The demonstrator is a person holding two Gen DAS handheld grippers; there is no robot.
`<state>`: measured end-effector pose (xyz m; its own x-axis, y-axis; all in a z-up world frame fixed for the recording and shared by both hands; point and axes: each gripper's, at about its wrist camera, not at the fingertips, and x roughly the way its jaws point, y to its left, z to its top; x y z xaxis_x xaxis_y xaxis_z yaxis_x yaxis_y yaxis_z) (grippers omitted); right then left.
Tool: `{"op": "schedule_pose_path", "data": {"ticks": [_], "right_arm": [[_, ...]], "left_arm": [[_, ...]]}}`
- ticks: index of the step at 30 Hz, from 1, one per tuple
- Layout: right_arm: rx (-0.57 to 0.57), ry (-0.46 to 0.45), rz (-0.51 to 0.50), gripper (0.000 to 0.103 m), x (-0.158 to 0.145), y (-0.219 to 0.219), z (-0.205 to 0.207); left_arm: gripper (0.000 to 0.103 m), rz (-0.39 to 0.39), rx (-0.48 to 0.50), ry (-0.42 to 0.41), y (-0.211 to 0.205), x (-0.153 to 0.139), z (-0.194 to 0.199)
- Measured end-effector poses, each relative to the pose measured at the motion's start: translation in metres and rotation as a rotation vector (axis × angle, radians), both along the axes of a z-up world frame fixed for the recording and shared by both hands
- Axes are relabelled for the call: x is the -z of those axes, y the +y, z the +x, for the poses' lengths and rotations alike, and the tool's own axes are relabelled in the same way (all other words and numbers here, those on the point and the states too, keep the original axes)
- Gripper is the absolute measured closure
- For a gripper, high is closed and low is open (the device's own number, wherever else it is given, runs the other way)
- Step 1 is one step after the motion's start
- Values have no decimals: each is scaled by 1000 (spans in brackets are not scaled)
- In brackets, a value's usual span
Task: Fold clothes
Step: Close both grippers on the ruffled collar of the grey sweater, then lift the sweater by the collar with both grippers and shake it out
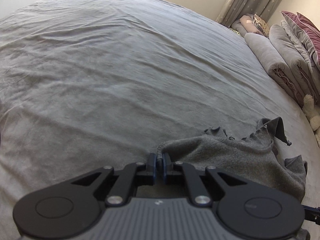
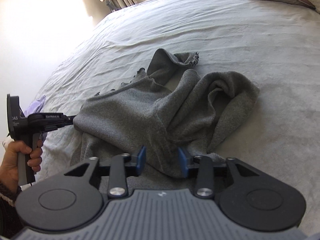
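Note:
A crumpled grey knit garment lies on the bed, one sleeve with a ruffled cuff stretched away from me. In the left wrist view the same grey garment spreads to the right of my left gripper, whose blue pads pinch its edge. The right wrist view shows that left gripper from the side, held by a person's hand, gripping the garment's left corner. My right gripper stands open, its blue pads straddling the garment's near fold.
The grey bed sheet is wrinkled and wide. Folded quilts and pillows are stacked along the bed's right side, with a plush toy beside them. A lilac cloth lies past the left gripper. Curtains hang at the far wall.

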<state>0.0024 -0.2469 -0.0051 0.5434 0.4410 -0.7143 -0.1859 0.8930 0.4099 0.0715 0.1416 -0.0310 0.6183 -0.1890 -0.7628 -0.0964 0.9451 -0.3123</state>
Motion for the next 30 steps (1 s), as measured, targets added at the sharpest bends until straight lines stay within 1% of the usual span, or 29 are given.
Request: {"op": "schedule_pose_path", "data": {"ticks": [3, 7, 11, 15, 20, 25, 28, 29, 30], "right_arm": [[36, -37, -7, 56, -13, -4, 4], [65, -85, -64, 56, -25, 2, 21], [38, -96, -77, 56, -27, 15, 50], [-22, -94, -105, 56, -20, 37, 79], [-65, -61, -125, 55, -3, 53, 104], [-71, -40, -134, 55, 14, 60, 118], [-91, -49, -115, 55, 21, 60, 118], [-99, -52, -108, 65, 23, 60, 117], [-120, -52, -85, 86, 24, 61, 117]], "left_arm": [[97, -14, 3, 4, 2, 0, 2], [97, -22, 9, 0, 1, 0, 3], [97, -30, 17, 0, 3, 0, 3], [96, -51, 18, 6, 6, 1, 5], [96, -60, 22, 7, 6, 1, 9], [96, -69, 28, 5, 4, 3, 17], [96, -73, 35, -2, 1, 5, 21], [96, -74, 38, -6, 0, 5, 23], [96, -73, 41, -9, -1, 6, 23]]}}
